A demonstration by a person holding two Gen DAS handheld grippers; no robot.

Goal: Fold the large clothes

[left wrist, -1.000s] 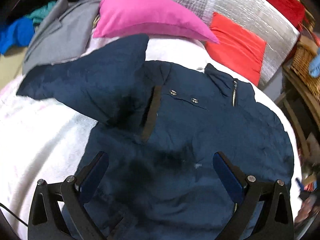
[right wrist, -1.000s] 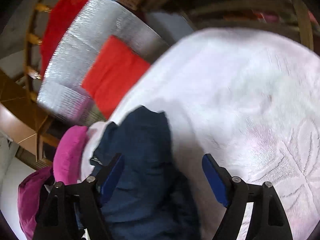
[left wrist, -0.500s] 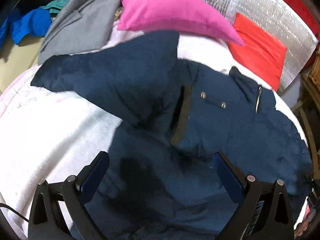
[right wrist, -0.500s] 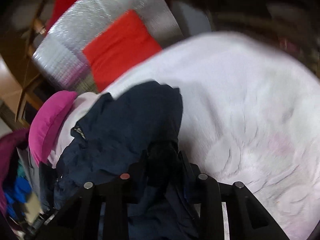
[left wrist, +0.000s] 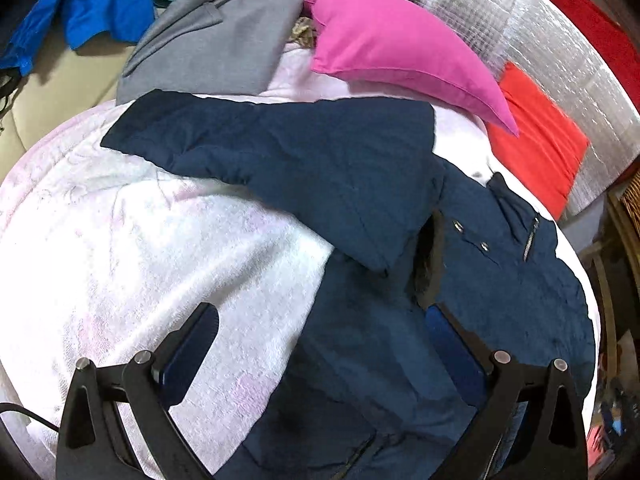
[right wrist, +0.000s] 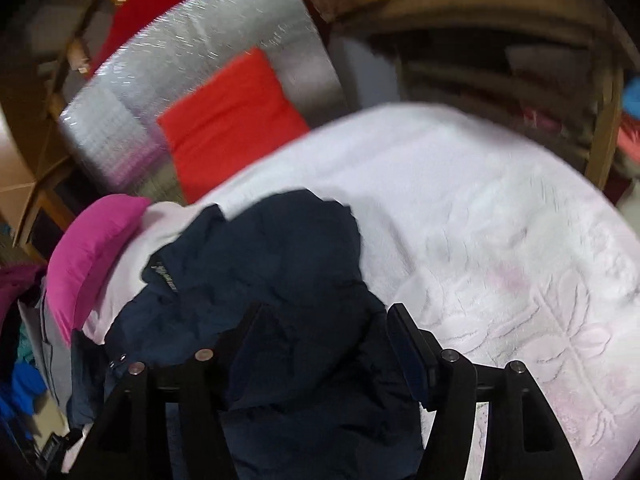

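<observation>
Dark navy jacket point(left wrist: 360, 184) spread on white blanket point(left wrist: 140, 248), one sleeve toward ten o'clock, metal zipper and two snaps, no readable label; left gripper point(left wrist: 320, 344) wide open, empty; right gripper point(right wrist: 324, 336) opening, jacket fabric between jaws.

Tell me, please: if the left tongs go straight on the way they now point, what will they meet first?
Probably the navy jacket: the open left tongs point at its edge, where it meets the white blanket. Depth is unclear, so either could come first.
</observation>
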